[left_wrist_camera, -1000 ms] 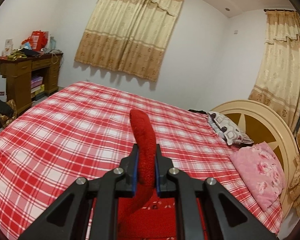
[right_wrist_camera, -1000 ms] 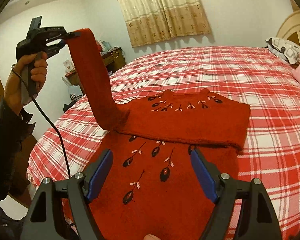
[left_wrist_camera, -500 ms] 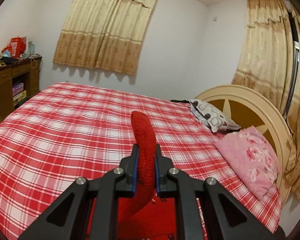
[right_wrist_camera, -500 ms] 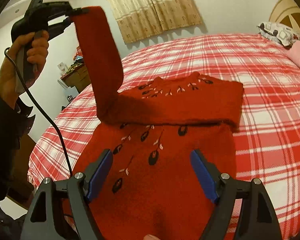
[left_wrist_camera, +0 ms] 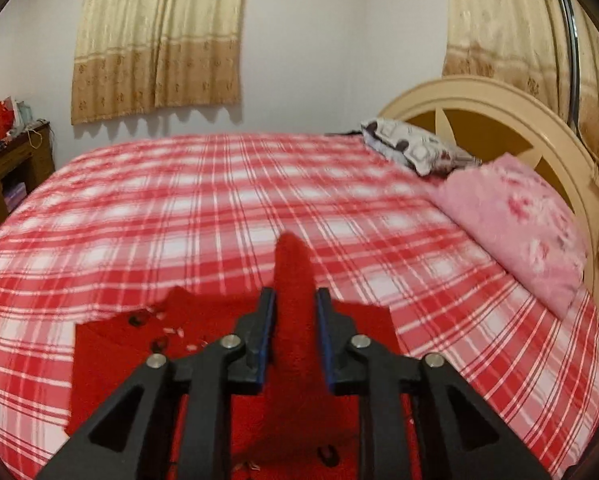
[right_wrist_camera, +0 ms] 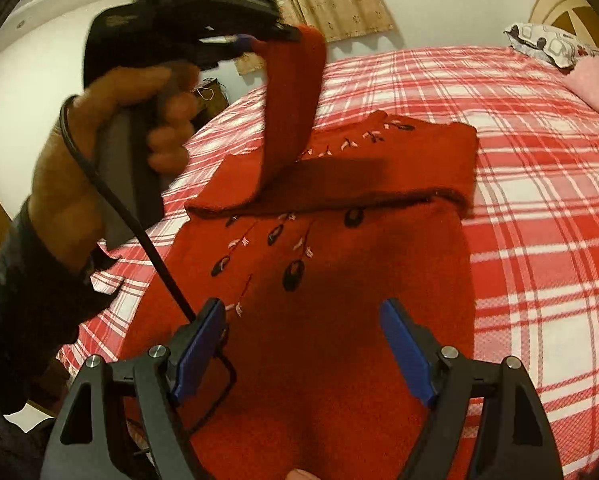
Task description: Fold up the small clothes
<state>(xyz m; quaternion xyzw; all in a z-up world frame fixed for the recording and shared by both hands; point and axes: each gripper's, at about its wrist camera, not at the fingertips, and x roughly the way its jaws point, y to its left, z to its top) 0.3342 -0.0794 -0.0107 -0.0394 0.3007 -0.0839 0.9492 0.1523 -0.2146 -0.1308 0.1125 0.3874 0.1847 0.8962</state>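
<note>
A red knit sweater (right_wrist_camera: pixel 339 280) with dark embroidered leaves lies flat on the red plaid bed (right_wrist_camera: pixel 539 200); its right sleeve is folded across the chest. My left gripper (right_wrist_camera: pixel 283 34), held in a person's hand (right_wrist_camera: pixel 99 152), lifts the other sleeve (right_wrist_camera: pixel 291 112) above the sweater's left shoulder. In the left wrist view this sleeve (left_wrist_camera: pixel 293 264) stands between the blue pads of the left gripper (left_wrist_camera: pixel 295 296), whose jaws are opening while the cloth still hangs from them. My right gripper (right_wrist_camera: pixel 303 320) hovers open over the sweater's lower body with nothing between its fingers.
A pink floral pillow (left_wrist_camera: pixel 515 224) and a patterned pillow (left_wrist_camera: pixel 411 148) lie by the cream headboard (left_wrist_camera: pixel 499 112) at the right. A wooden desk (left_wrist_camera: pixel 7 176) stands left of the bed. A black cable (right_wrist_camera: pixel 139 232) hangs from the left gripper.
The left gripper has swung down and toward the sweater's middle, carrying the sleeve over the body. Its jaws stand wider than before. The right gripper has sunk slightly and stays open.
</note>
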